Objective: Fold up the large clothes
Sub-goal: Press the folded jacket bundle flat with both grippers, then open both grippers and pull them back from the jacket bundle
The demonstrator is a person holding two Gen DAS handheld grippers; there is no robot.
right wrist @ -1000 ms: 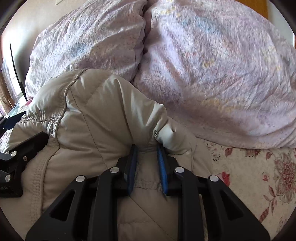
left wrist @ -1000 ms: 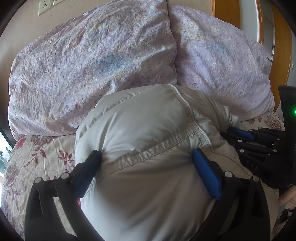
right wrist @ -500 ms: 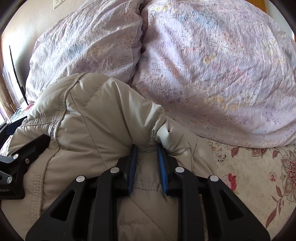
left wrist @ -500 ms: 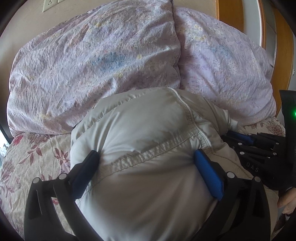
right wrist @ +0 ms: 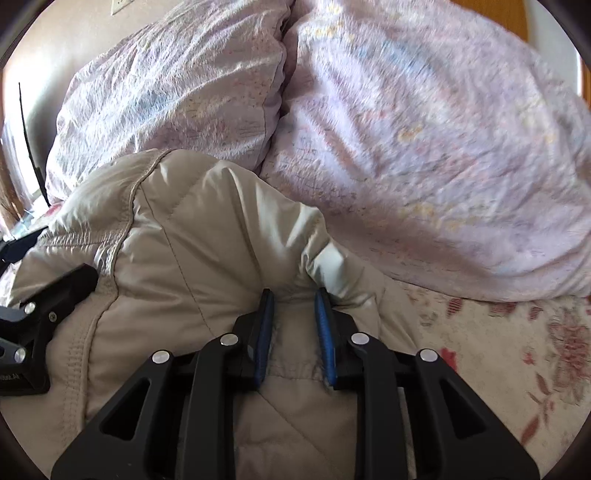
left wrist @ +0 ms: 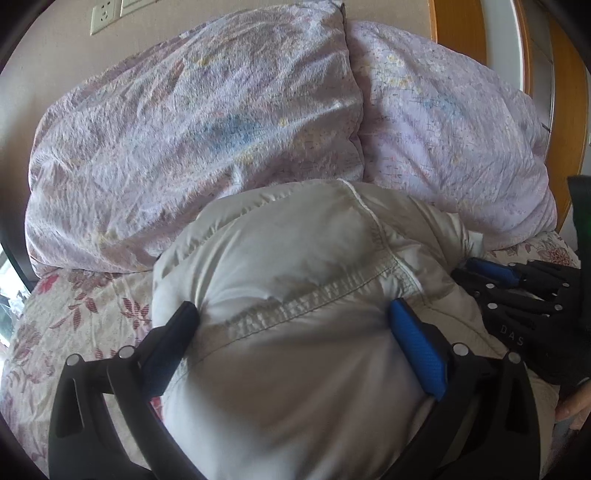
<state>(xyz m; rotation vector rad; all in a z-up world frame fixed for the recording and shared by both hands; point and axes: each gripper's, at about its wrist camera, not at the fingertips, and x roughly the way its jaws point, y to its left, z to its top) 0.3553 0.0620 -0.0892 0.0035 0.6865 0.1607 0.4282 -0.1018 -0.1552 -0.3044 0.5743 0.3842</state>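
Observation:
A puffy light-grey quilted jacket [left wrist: 295, 362] lies bunched on the bed in front of the pillows. My left gripper [left wrist: 291, 314] spans a thick fold of it, jaws wide, and both blue pads dent the fabric along a stitched seam. My right gripper [right wrist: 293, 314] pinches a narrow gather of the same jacket [right wrist: 192, 258] near a sleeve cuff. Its jaws are opening slightly with the cloth still between the pads. In the left wrist view the right gripper [left wrist: 491, 273] shows at the far right. In the right wrist view the left gripper [right wrist: 48, 258] shows at the far left.
Two large lilac pillows [left wrist: 192, 140] [right wrist: 436, 155] are stacked against the wall just behind the jacket. The floral bedsheet [left wrist: 74, 314] shows to the left and right [right wrist: 517, 362]. A wooden frame [left wrist: 458, 33] stands at the back right. A person's fingers [left wrist: 572, 406] hold the right gripper.
Both grippers keep their hold on the jacket and have barely moved. The pillows sit slightly lower in both views.

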